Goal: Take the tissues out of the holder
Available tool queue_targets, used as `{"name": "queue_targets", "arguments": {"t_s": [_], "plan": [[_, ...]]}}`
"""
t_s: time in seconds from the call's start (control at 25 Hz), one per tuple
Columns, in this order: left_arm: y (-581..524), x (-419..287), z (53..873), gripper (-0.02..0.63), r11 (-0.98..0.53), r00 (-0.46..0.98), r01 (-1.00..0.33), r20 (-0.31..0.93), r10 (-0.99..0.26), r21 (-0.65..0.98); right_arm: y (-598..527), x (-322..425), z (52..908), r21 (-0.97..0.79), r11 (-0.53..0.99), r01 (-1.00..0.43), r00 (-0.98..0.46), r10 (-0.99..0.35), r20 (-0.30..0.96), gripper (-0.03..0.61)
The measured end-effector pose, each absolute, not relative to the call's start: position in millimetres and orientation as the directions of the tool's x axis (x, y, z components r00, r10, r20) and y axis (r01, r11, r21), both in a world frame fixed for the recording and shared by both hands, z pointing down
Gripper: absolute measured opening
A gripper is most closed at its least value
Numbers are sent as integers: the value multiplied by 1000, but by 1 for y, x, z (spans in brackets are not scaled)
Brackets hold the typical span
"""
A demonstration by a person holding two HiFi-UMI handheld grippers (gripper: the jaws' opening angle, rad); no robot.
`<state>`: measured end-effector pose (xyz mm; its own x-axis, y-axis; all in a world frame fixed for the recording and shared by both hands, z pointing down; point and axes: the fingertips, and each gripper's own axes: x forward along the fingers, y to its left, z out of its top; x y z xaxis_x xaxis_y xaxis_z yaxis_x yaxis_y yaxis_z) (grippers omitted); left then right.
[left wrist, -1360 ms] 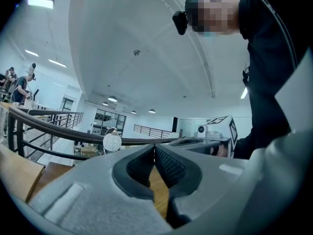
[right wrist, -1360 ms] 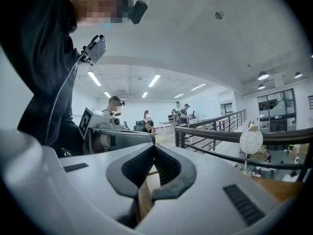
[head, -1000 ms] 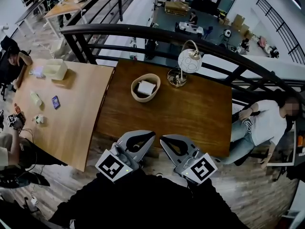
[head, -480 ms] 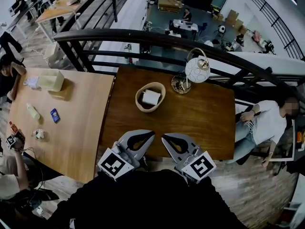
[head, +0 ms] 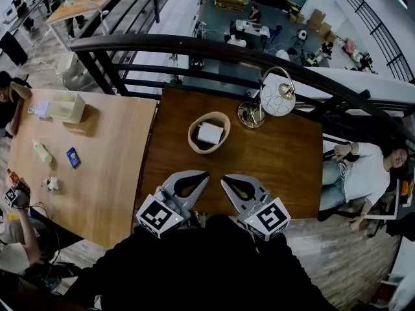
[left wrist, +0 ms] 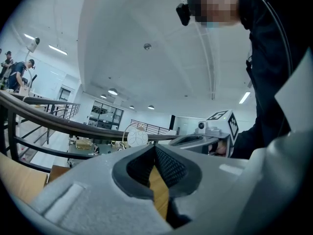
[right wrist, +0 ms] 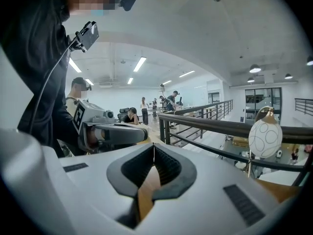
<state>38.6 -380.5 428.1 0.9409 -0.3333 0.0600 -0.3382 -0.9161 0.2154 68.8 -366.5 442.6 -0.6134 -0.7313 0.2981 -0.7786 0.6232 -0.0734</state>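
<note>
1. Two tables stand edge to edge: a dark wooden table [head: 272, 161] at frame centre and a light wooden table [head: 97, 167] at left.
2. One black railing [head: 194, 42] curves across the upper frame behind both tables.
3. Two grippers sit low centre, over the dark table's near edge, each with one marker cube.
   - Left gripper [head: 206, 173]: jaws closed tip to tip, nothing between them.
   - Right gripper [head: 224, 179]: likewise pressed together and empty.
   - Both are well apart from the holder.
4. One lamp [head: 277, 99] with a white globe shade stands at the dark table's upper right.
5. One clear box [head: 65, 107] sits at the light table's upper left.
6. One holder [head: 192, 137], a round pale bowl, sits at the dark table's upper centre, near the lamp's base.
7. One white stack of tissues [head: 211, 133] lies inside the holder.
</note>
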Motion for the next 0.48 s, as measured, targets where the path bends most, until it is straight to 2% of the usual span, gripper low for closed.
{"name": "queue_targets", "arguments": {"t_s": [0.48], "plan": [[-436,48,462,8,-911,931,-365,69,-359,192,-436,78,499,-79,644,-761,-608,-667,430,6]]}}
